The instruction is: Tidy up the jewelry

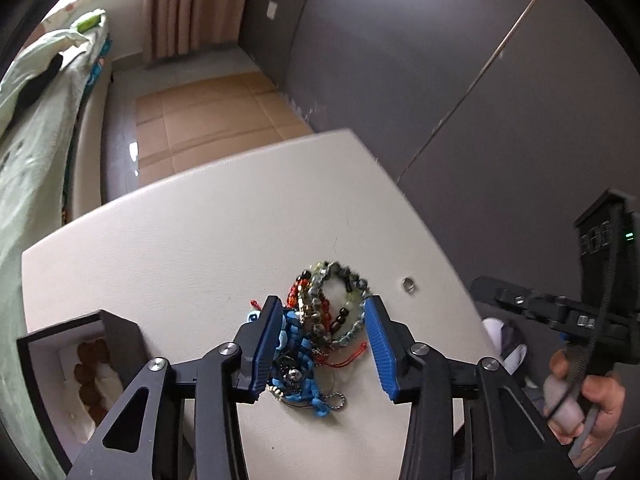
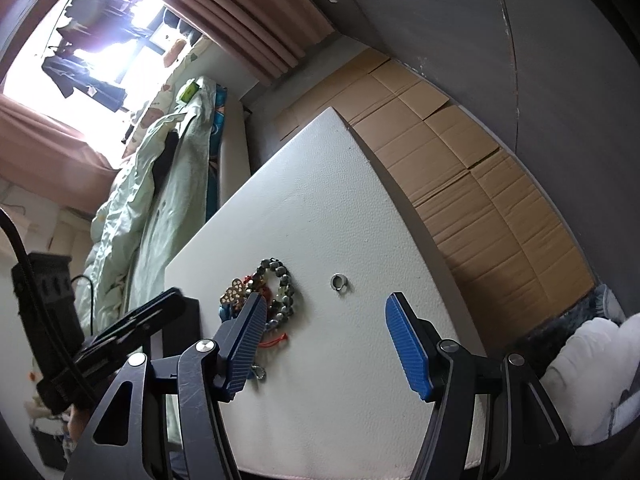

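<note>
Left gripper (image 1: 324, 344) spread wide, our blue pads straddling the tangled bracelet pile (image 1: 320, 332) on the white table (image 1: 180, 240) to pick from it; jewelry box (image 1: 80, 372) waits open alongside. Right gripper (image 2: 324, 344) spread too, lone ring (image 2: 339, 282) ahead.

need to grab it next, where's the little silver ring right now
The silver ring lies alone on the white table, apart from and just right of the tangled bracelet pile, ahead of the open right gripper.

Matt pebbled white table (image 2: 320, 208), glossy bead bracelets (image 1: 336, 304), shiny metal ring (image 2: 339, 282)
</note>
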A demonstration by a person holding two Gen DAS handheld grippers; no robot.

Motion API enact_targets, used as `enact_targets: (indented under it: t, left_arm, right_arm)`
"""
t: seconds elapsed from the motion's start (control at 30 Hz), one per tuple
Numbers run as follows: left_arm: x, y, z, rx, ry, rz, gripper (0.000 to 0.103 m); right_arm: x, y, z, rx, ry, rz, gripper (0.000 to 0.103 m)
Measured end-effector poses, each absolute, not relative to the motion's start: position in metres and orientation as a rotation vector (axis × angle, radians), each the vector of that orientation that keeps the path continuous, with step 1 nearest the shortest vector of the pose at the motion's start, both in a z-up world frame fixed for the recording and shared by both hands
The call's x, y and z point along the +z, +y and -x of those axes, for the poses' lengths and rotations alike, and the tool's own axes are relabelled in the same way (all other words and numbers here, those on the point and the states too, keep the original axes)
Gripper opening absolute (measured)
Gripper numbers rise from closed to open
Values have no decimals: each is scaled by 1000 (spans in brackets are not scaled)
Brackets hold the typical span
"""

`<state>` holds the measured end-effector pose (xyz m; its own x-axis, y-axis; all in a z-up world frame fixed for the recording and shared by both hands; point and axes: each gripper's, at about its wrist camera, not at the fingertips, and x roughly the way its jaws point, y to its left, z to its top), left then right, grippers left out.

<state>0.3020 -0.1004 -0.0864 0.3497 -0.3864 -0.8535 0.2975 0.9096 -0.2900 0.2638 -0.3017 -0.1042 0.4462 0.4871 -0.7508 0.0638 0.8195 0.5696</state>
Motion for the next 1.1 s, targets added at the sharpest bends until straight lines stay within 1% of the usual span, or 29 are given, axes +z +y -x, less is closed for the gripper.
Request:
enact_targets:
  t: [0.03,0.17,0.2,0.23,0.27,0.33,0.57,0.73,0.87,1.1]
  left_arm:
    - [-90,-102,-304,-446,1144,89,35]
    - [-102,-106,-310,-452,1171,97,31]
    - [-104,-107,-312,-451,1173,99,22]
    - [-106,-107,-313,-449,1178,98,15]
    - [-107,-108,-313,-449,1181,97,13]
    - [-110,-108,-314,-433,1192,76,5]
    - [-114,-106,-316,-433,1211,83,5]
    - [-109,-107,-315,-422,1173,78,4]
    - [-97,-102,-309,-423,1132,93,4]
    - [-79,-88,-304,-423,1081,143,4]
  right_arm:
    - [-105,-302,-264,280,1091,-573,64]
    - [-107,-298,-266,275,1098,-553,63]
    - [-108,-297,-267,271,1102,-546,63]
    - [-109,-296,-268,268,1107,-544,63]
    - [-111,-296,-269,269,1110,-548,63]
    - [-113,-296,-271,268,1114,-547,63]
    - [-116,-291,-274,264,1130,-530,63]
    - [-117,-287,-276,265,1134,-522,63]
    - [-119,-283,-277,277,1142,-505,57]
    - [-119,-274,-283,264,1148,-420,57]
